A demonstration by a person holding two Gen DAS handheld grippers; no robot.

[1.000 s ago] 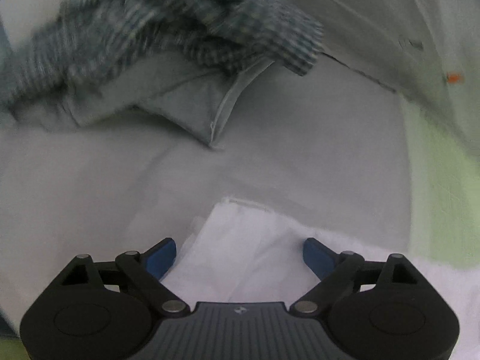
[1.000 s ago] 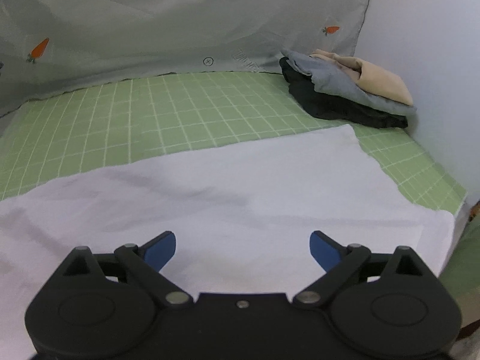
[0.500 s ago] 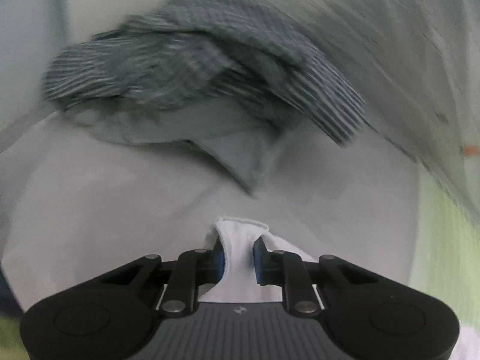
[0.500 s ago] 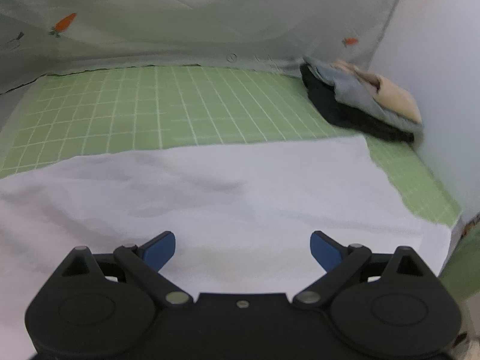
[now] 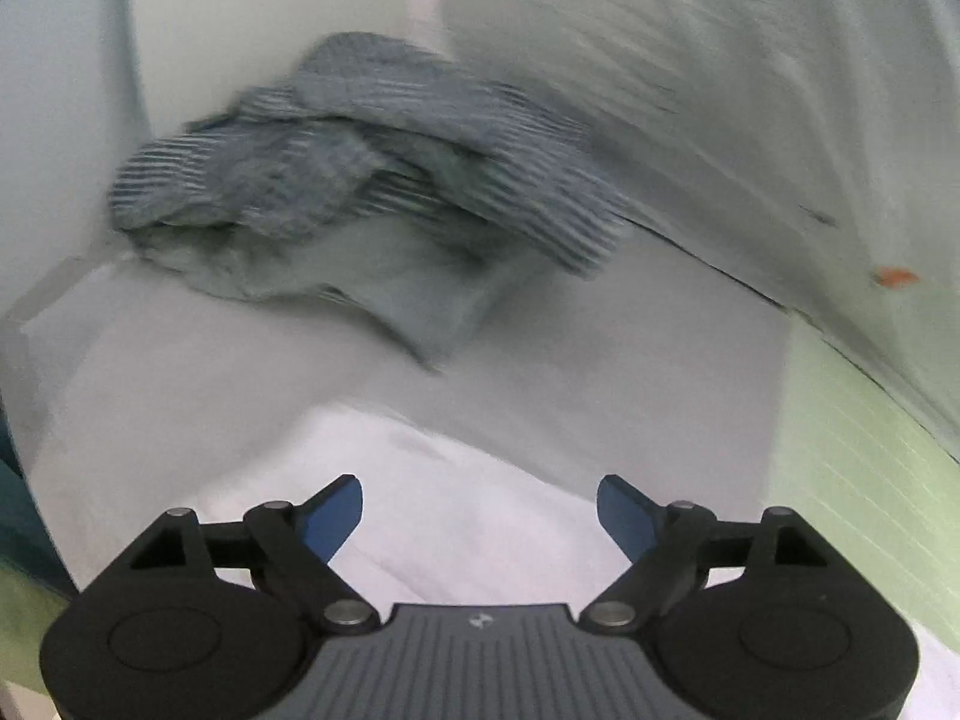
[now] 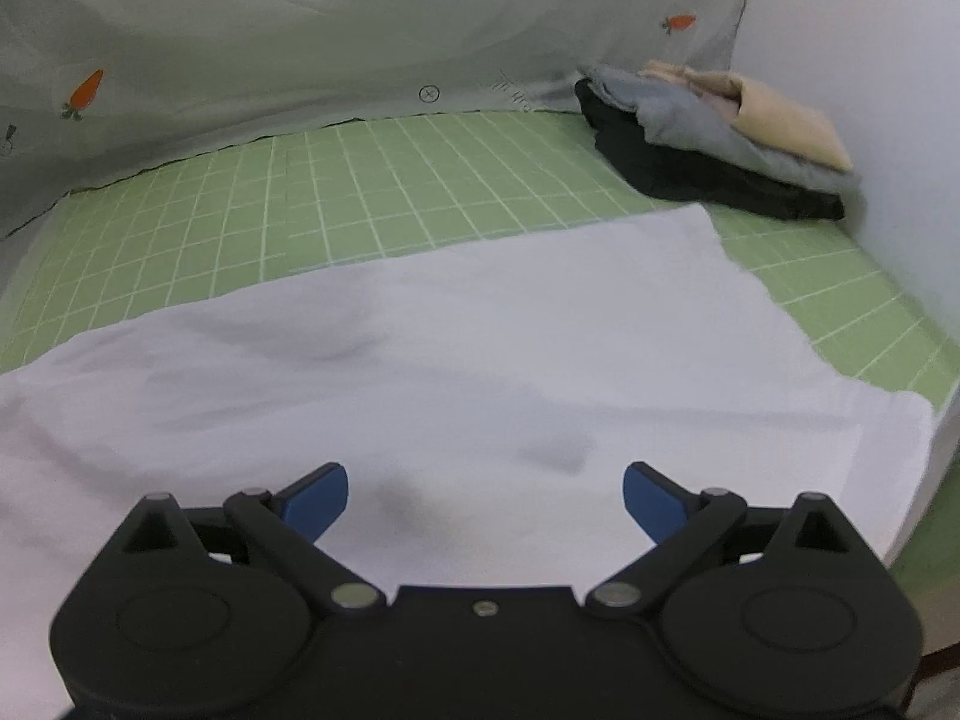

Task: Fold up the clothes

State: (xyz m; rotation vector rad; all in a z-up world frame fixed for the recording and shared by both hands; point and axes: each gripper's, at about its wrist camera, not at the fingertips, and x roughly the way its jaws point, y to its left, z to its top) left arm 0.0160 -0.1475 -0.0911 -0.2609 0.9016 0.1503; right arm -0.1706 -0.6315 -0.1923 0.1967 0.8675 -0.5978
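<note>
We see a worktop covered by a green gridded mat (image 6: pixel 420 180), backed by a pale grey curtain (image 6: pixel 360 30) printed with orange carrots (image 6: pixel 84 93); a plain white wall (image 6: pixel 870 60) closes the right side.

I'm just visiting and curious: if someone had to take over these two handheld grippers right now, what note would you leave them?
Left gripper: open, holding nothing, over one end of the white garment.
Right gripper: open, empty, over the same white garment, spread on the green grid mat.
Done: a stack of folded clothes sits in the mat's far right corner.
Left: the white garment shows no fold yet; a crumpled striped shirt waits beyond it.
</note>
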